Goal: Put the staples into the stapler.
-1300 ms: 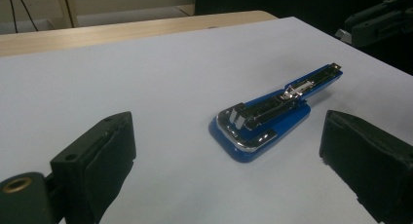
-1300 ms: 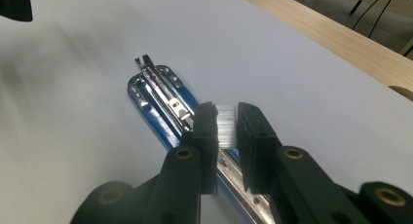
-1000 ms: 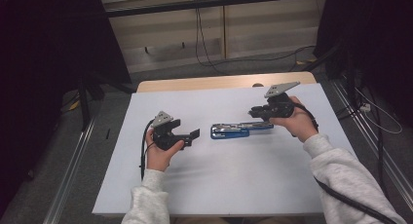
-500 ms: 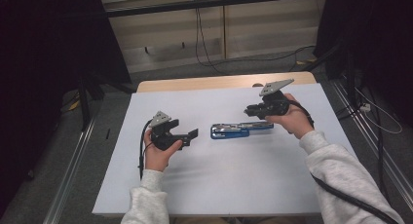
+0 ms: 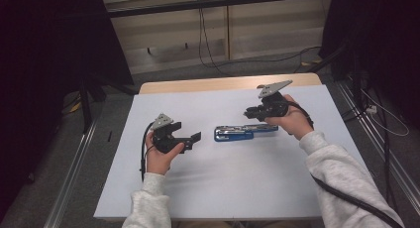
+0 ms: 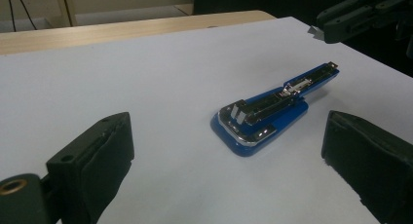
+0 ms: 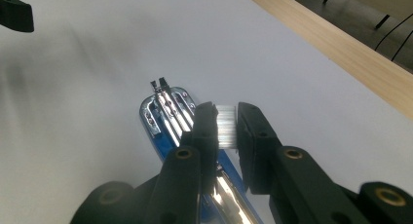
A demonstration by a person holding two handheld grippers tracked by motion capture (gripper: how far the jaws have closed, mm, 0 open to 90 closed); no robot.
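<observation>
— Jaws first: what do you see from where you sit?

— My right gripper (image 7: 226, 124) has its jaws pinched on a small bright strip of staples (image 7: 225, 129), held up above the blue stapler (image 7: 168, 117). My left gripper (image 6: 234, 160) has its jaws spread wide with nothing between them. They point at the stapler from the side, a little way off.

— Where does the stapler lie?

— Flat on the white sheet (image 5: 223, 183), near the middle, lid swung open so the shiny track faces up. It sits between my two hands, with its far end just under my right hand (image 5: 292, 121).

— Any room to move?

— Lots. I see bare white sheet on every side of the stapler. The table (image 5: 223, 83) shows as a wooden strip along the far edge, well apart from both grippers. The near edge is close to my sleeves.
</observation>
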